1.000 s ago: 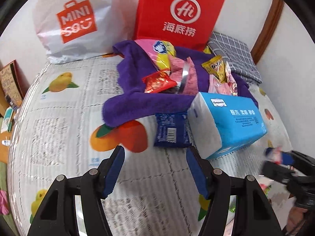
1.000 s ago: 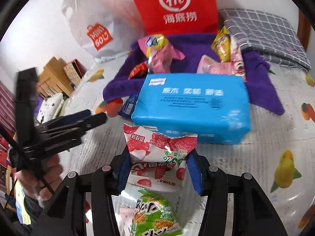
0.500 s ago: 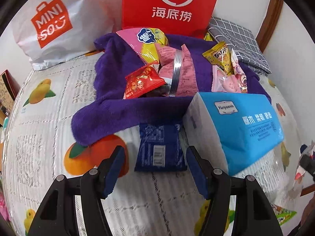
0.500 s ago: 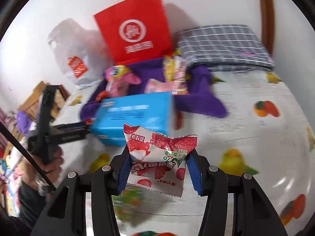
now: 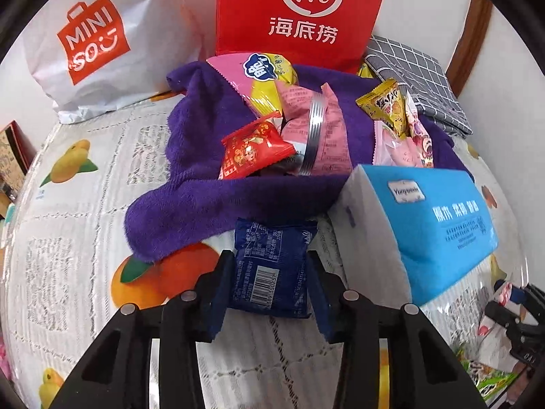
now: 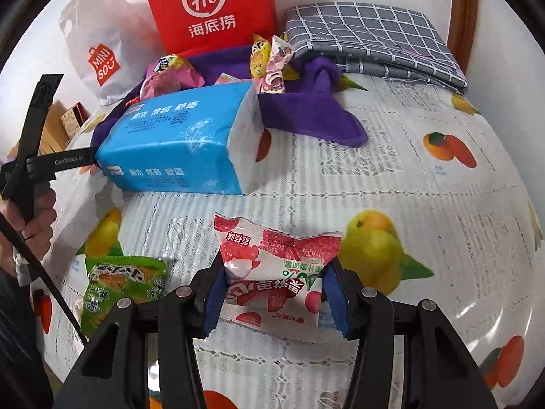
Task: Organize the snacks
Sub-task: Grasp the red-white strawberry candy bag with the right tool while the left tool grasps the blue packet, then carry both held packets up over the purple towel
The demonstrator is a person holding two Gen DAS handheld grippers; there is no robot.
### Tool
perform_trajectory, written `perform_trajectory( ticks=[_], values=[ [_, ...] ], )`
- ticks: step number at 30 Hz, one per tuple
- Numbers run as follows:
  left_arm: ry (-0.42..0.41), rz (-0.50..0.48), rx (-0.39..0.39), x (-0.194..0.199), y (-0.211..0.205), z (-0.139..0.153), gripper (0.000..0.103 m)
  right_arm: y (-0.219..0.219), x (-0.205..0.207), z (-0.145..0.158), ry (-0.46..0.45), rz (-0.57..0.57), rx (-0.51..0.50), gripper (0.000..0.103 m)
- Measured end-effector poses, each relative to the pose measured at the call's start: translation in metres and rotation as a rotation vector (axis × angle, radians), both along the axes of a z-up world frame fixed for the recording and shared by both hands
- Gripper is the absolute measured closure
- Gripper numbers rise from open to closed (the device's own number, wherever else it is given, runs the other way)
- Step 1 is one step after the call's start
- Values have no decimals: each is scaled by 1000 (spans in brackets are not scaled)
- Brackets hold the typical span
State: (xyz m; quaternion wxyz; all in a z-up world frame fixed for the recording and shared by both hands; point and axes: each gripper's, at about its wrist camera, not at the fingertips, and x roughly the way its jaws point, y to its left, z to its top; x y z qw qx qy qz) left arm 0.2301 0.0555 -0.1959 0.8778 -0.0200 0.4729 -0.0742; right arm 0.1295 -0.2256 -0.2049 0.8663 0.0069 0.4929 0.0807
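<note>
A fruit-print lace cloth (image 6: pixel 425 177) covers the worktop. At its far side a purple towel (image 5: pixel 211 204) holds mixed snacks, a blue tissue pack (image 5: pixel 429 221) just nearer. The left gripper (image 5: pixel 270 286) jaws are shut on a dark blue foil snack packet (image 5: pixel 272 269); the right gripper (image 6: pixel 274 293) jaws clamp a red-and-white strawberry snack packet (image 6: pixel 276 272)

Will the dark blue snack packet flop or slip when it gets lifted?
The dark blue foil snack packet, clamped by the left gripper, looks puffy and small, so it is probably light. Its glossy wrapper could be a bit slippery. It looks soft rather than stiff, so the free end may sag a little.
</note>
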Motion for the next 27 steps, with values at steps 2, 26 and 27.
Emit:
perform_trajectory(
  ticks=[2, 26, 27],
  values=[
    [8, -6, 5, -8, 2, -1, 63, 0, 0, -1, 3, -4, 5, 51],
    [-37, -41, 102, -102, -16, -11, 47, 10, -3, -16, -100, -44, -88, 45],
    [-51, -39, 102, -104, -17, -10, 58, 10, -3, -16, -107, -43, -87, 45]
  ],
)
